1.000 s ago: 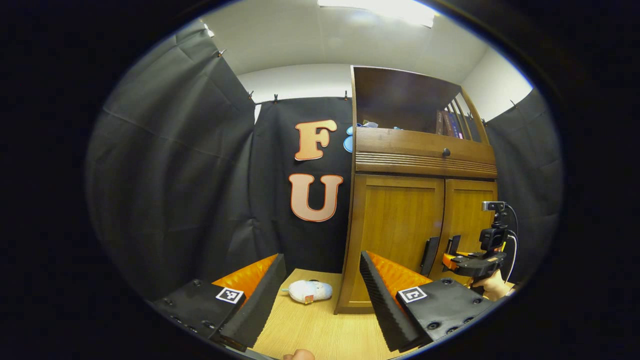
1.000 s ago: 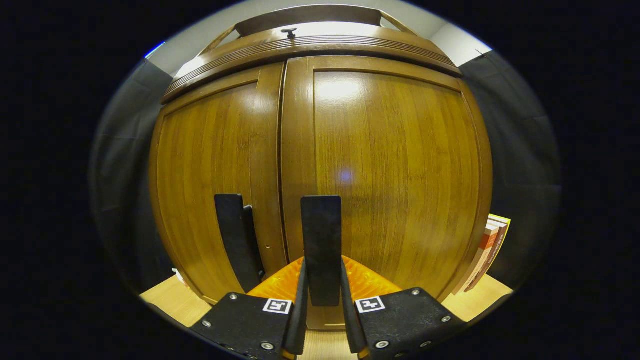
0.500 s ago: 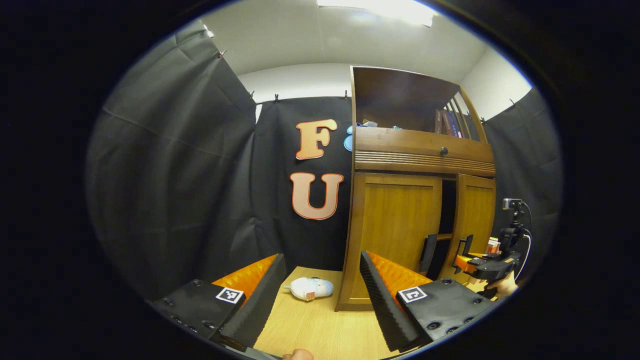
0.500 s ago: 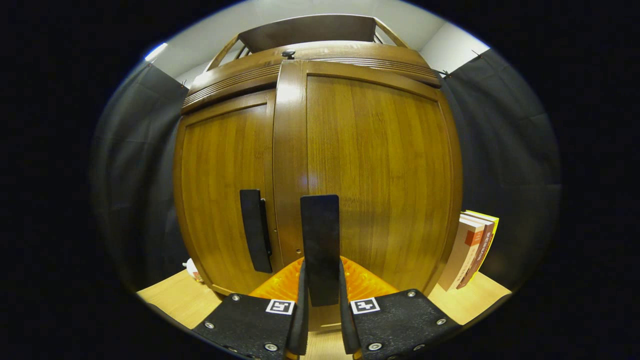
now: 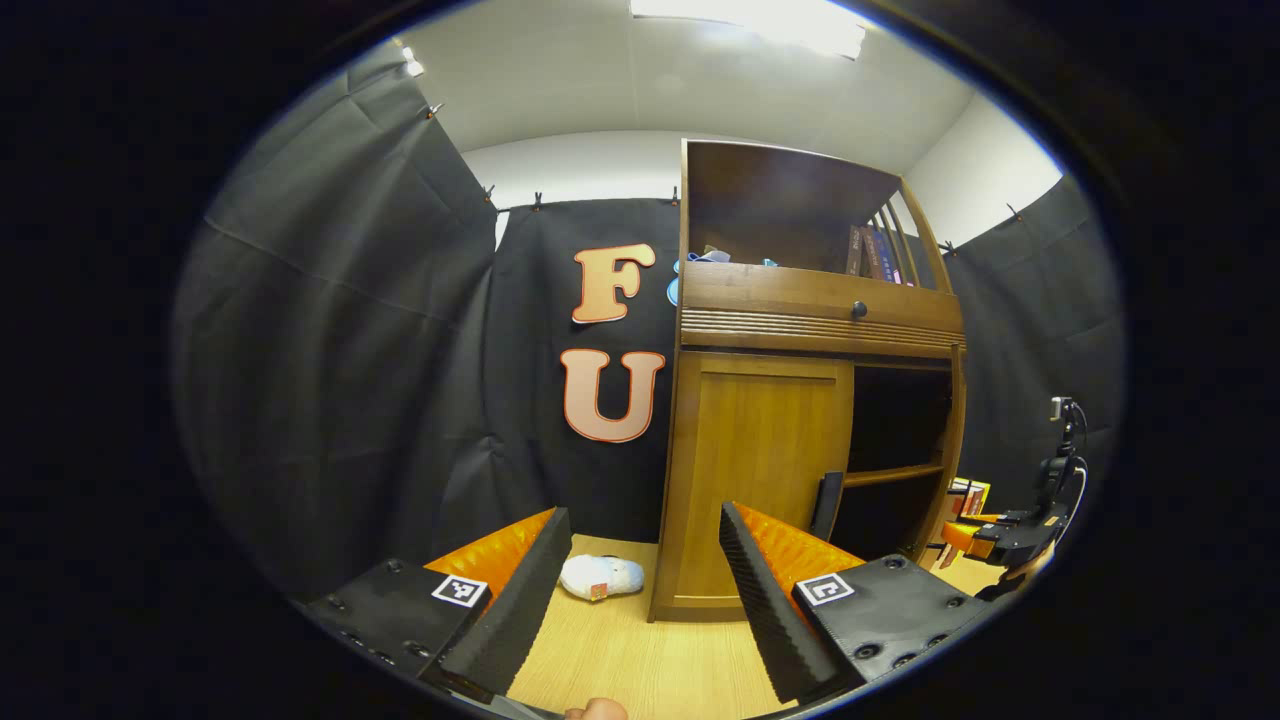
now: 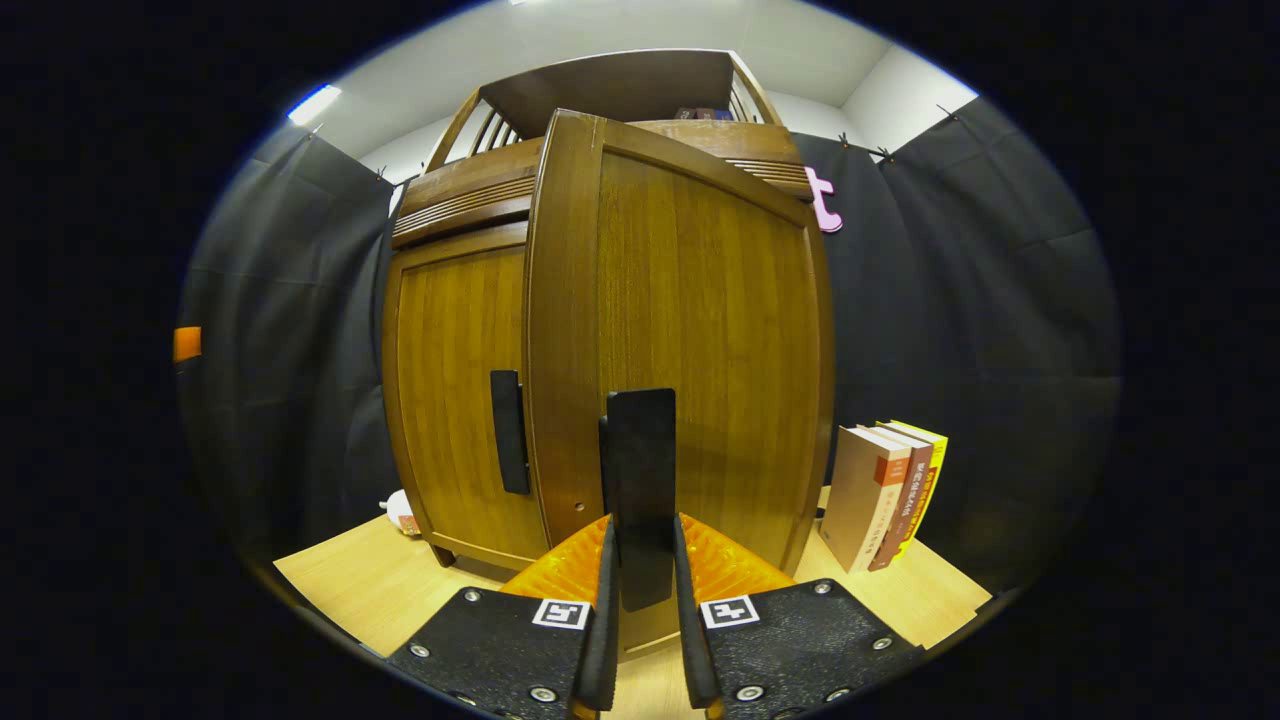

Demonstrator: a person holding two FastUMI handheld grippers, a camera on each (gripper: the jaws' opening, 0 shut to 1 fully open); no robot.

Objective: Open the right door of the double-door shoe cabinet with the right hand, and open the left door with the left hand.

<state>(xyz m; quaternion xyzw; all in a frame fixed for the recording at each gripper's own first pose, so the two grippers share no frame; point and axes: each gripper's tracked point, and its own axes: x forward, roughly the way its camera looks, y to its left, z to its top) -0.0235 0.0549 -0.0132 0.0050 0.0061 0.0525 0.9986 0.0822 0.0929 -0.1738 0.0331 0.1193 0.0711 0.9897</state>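
Observation:
The wooden shoe cabinet stands on a light wooden surface. Its left door is closed, with a dark upright handle near the inner edge. The right door stands swung out, edge-on in the left gripper view, baring a dark inside with a shelf. My left gripper is open and well short of the cabinet, holding nothing. In the right gripper view the right door faces me, and my right gripper is shut on its dark handle. The left door's handle shows beside it.
A white plush toy lies on the wooden surface left of the cabinet. Books stand upright right of the open door. More books and small items sit on the cabinet's top shelf. Black cloth walls surround the booth.
The right door has swung from closed to wide open, pulled by my right gripper, which moved back and to the right. My left gripper has barely moved.

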